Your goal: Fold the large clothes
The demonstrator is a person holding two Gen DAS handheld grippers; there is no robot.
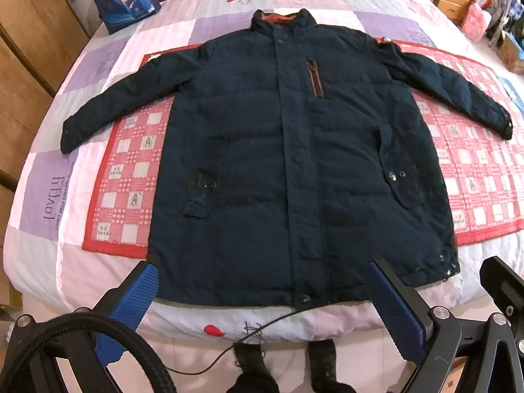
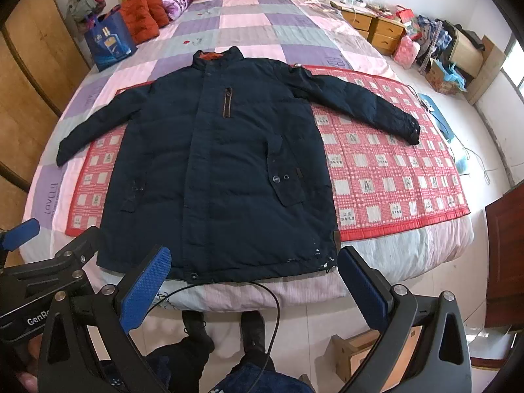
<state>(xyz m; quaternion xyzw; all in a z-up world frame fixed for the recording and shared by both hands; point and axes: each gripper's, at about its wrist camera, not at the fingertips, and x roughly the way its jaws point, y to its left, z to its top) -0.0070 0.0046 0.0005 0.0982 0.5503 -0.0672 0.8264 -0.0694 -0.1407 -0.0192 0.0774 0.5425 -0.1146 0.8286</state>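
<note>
**Dark coat spread flat on the bed, both tools open above its hem**

The bed (image 2: 249, 16) fills both views, covered with a patchwork quilt of purple, pink and pale squares. Across its middle lies a red checked mat (image 2: 386, 177), set crosswise. On top of the mat and quilt lies the navy padded coat (image 1: 262, 150), front side up, closed down the middle, collar toward the headboard, both sleeves stretched out to the sides and its hem at the near edge of the bed. An orange jacket (image 2: 144, 16) sits bundled near the headboard, with a blue bag (image 2: 109, 44) standing just beside it.

The left tool (image 1: 262, 298) hovers over the coat's hem, its blue pads spread wide with nothing between them. The right tool (image 2: 255, 281) hangs likewise over the hem, jaws wide apart and empty. A thin black cable (image 2: 229, 286) crosses near the hem.
</note>
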